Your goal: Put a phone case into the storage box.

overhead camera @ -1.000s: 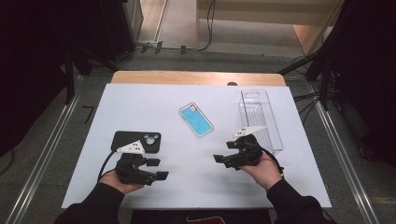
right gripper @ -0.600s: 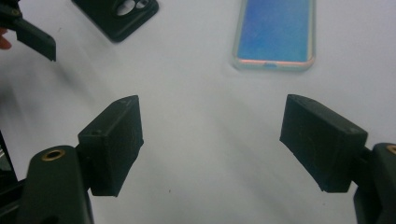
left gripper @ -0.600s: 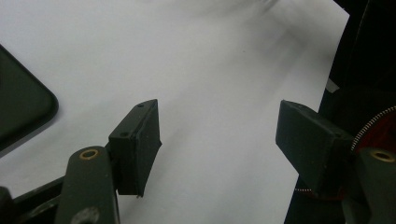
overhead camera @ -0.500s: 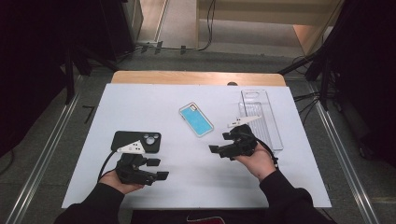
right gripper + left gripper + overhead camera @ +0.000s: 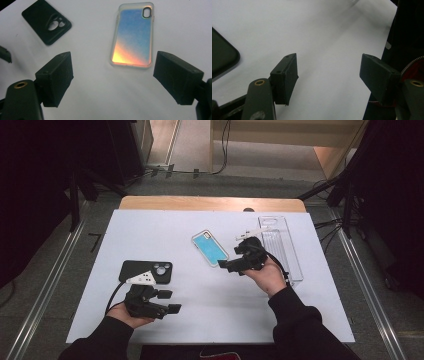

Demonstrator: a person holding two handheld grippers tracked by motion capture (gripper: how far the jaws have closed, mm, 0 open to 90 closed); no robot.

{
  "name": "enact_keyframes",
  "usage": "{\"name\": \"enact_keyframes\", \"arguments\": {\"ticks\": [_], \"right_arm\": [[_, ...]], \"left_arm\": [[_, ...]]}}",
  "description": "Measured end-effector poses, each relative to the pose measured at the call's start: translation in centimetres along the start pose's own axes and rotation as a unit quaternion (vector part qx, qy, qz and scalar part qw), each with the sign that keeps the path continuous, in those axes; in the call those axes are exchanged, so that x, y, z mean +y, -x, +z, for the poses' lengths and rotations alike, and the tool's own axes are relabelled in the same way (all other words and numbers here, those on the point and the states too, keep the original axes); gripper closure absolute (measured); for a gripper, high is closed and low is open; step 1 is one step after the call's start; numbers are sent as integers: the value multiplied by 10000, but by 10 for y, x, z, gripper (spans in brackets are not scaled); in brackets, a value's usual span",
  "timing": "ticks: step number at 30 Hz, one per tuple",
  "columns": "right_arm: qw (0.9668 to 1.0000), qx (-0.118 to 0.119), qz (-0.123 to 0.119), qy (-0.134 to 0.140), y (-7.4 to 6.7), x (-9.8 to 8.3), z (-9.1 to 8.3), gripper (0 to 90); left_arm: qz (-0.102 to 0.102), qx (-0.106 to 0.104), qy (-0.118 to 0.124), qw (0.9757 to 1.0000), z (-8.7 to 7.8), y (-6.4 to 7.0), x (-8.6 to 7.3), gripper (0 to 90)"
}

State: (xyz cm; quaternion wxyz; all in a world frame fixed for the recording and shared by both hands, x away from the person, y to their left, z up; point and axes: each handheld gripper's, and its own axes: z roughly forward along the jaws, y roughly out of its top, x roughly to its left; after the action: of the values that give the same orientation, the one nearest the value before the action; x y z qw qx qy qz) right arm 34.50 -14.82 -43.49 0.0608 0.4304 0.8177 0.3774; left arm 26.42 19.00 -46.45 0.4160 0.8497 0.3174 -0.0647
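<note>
A clear phone case with a blue inside (image 5: 210, 247) lies flat in the middle of the white table (image 5: 300, 320); in the right gripper view this case (image 5: 132, 35) shimmers blue to orange. My right gripper (image 5: 230, 258) hovers just right of it and points left at its near end. Its jaws have just been opening and stand open (image 5: 113, 58) with nothing between them. A black phone case (image 5: 145, 271) lies at the left, also seen as the black case (image 5: 46, 21) with camera holes. Just in front of it my left gripper (image 5: 170, 301) rests open over bare table (image 5: 328, 62).
A clear plastic tray (image 5: 282, 250) lies along the right side of the table, right behind my right hand. A corner of the black case (image 5: 222, 57) sits left of the left jaws. A wooden strip (image 5: 210, 203) runs along the table's far edge.
My right gripper has moved left and away from me, from beside the clear tray to the blue case's near end. The left gripper has stayed put.
</note>
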Motion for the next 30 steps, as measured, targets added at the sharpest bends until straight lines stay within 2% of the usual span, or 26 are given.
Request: {"name": "enact_keyframes", "arguments": {"ticks": [3,4,5,7,10,11,12,13,15,20,30], "right_arm": [[10000,-17,31,11,1,5,5,143],[9999,41,149,-11,4,10,10,143],[9999,38,167,-3,5,12,12,142],[9998,29,185,19,6,14,14,112],[9996,-162,217,96,6,21,20,0],[9994,-72,309,164,8,27,25,0],[9994,-72,309,164,8,27,25,0],[9990,-70,410,174,9,30,27,0],[9989,18,420,212,11,33,31,0],[9991,-122,385,110,15,42,43,0],[9992,-154,370,-76,16,51,66,0]], "left_arm": [[-8,1,14,10000,0,0,0,310],[-10,-1,14,10000,0,0,0,310],[-7,-8,16,10000,0,0,0,310],[-1,3,10,10000,0,1,0,310],[-4,-4,10,10000,0,0,0,310],[-10,-15,25,10000,0,0,0,310],[-10,-8,13,10000,0,0,0,310],[-8,-8,13,10000,0,0,0,310],[-8,-12,19,10000,-1,0,0,310],[-14,-25,21,10000,-1,-1,0,310],[-5,-27,7,10000,0,0,1,310]]}}
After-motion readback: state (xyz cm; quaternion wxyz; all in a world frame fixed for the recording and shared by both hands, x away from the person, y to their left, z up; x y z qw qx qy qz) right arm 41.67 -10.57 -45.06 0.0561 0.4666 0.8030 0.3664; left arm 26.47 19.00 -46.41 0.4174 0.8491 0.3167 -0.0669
